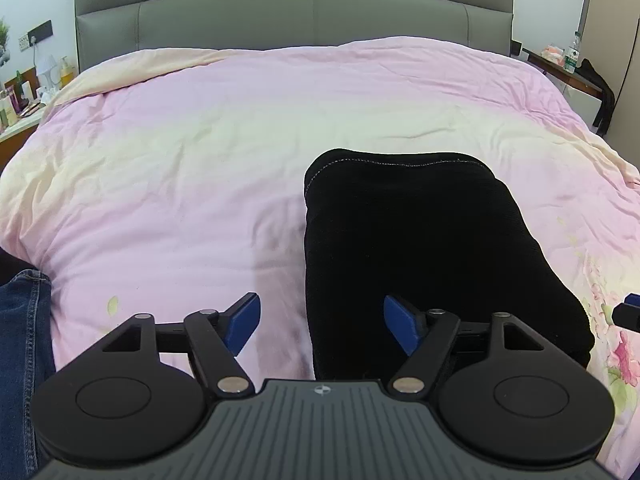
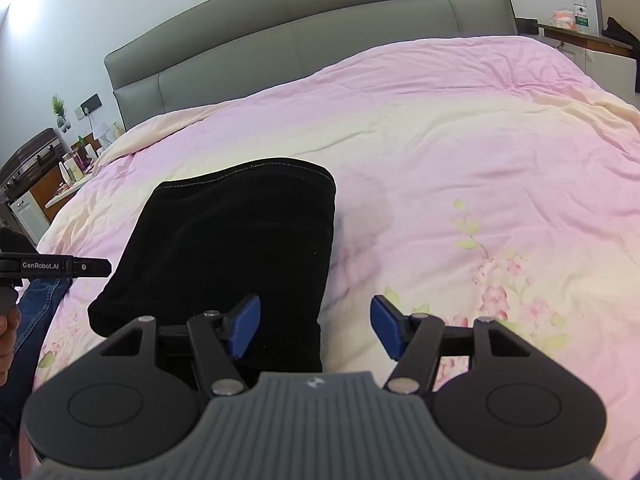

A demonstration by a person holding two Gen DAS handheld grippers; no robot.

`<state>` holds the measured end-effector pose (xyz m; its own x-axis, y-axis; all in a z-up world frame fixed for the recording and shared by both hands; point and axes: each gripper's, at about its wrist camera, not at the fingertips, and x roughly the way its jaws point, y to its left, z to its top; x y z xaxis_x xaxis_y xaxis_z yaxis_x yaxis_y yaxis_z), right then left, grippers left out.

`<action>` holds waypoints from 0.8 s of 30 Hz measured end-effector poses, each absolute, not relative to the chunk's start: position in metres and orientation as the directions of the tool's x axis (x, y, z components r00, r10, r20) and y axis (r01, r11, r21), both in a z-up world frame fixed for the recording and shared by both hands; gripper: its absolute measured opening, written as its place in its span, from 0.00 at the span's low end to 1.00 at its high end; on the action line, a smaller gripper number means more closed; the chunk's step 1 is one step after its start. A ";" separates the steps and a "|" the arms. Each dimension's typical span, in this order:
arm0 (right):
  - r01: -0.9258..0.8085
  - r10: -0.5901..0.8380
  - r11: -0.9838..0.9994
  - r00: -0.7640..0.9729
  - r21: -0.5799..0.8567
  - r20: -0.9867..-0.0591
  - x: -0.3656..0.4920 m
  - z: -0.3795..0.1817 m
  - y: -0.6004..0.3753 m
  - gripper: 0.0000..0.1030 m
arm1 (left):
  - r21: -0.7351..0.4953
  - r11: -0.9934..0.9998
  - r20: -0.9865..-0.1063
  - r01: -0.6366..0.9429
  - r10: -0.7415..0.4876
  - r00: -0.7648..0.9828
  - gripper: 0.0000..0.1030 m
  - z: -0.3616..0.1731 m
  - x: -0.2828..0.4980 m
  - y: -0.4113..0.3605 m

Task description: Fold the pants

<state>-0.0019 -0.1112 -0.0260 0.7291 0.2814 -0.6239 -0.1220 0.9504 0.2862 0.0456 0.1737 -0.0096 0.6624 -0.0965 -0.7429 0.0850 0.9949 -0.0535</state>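
I have the black folded pants (image 1: pixel 432 248) lying flat as a thick rectangle on the pink floral duvet (image 1: pixel 200 168), toward the bed's near edge and roughly midway across its width, with the grey padded headboard (image 1: pixel 296 16) well beyond them. A stitched hem runs along the far side of the bundle.

My left gripper (image 1: pixel 322 324) hangs above the near left corner of the pants with its blue pads spread apart and nothing between them; one pad sits over the duvet, the other over the black cloth. My right gripper (image 2: pixel 316 326) is likewise spread and empty, hanging over the near right corner of the pants, one pad over the cloth and one over the flowered duvet.

Blue denim (image 1: pixel 22 340) shows at the bed's near left edge. Cluttered bedside tables (image 1: pixel 576 76) stand at both sides of the headboard.
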 end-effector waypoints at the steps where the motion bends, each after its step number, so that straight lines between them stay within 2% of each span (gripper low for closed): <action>1: -0.123 0.280 0.951 0.730 0.282 -0.623 0.002 -0.026 -0.111 0.58 | -0.060 0.994 -0.744 0.089 -0.104 0.660 0.83 -0.011 0.049 0.175; 4: -0.136 0.283 0.952 0.731 0.273 -0.621 0.015 -0.024 -0.107 0.61 | -0.149 0.985 -0.753 0.091 -0.172 0.635 0.84 -0.015 0.061 0.186; 6: -0.151 0.289 0.952 0.730 0.266 -0.619 0.024 -0.024 -0.104 0.64 | -0.272 0.959 -0.751 0.076 -0.261 0.606 0.88 -0.020 0.071 0.198; 8: -0.170 0.301 0.950 0.724 0.262 -0.621 0.035 -0.024 -0.102 0.65 | -0.436 0.899 -0.741 0.045 -0.387 0.549 0.88 -0.032 0.085 0.213; 10: -0.182 0.324 0.942 0.712 0.282 -0.623 0.046 -0.025 -0.102 0.68 | -0.537 0.844 -0.723 0.006 -0.464 0.512 0.88 -0.044 0.096 0.224; 15: -0.201 0.381 0.920 0.663 0.337 -0.644 0.077 -0.032 -0.106 0.71 | -0.582 0.812 -0.729 -0.041 -0.498 0.470 0.88 -0.070 0.111 0.233; 19: -0.220 0.421 0.904 0.607 0.367 -0.674 0.100 -0.042 -0.106 0.72 | -0.667 0.743 -0.680 -0.053 -0.578 0.450 0.88 -0.088 0.116 0.242; 22: -0.226 0.474 0.877 0.558 0.424 -0.681 0.116 -0.053 -0.108 0.73 | -0.707 0.704 -0.649 -0.060 -0.614 0.449 0.93 -0.098 0.119 0.245; 24: -0.221 0.520 0.848 0.523 0.481 -0.675 0.125 -0.062 -0.110 0.77 | -0.735 0.674 -0.629 -0.071 -0.640 0.441 0.97 -0.106 0.122 0.247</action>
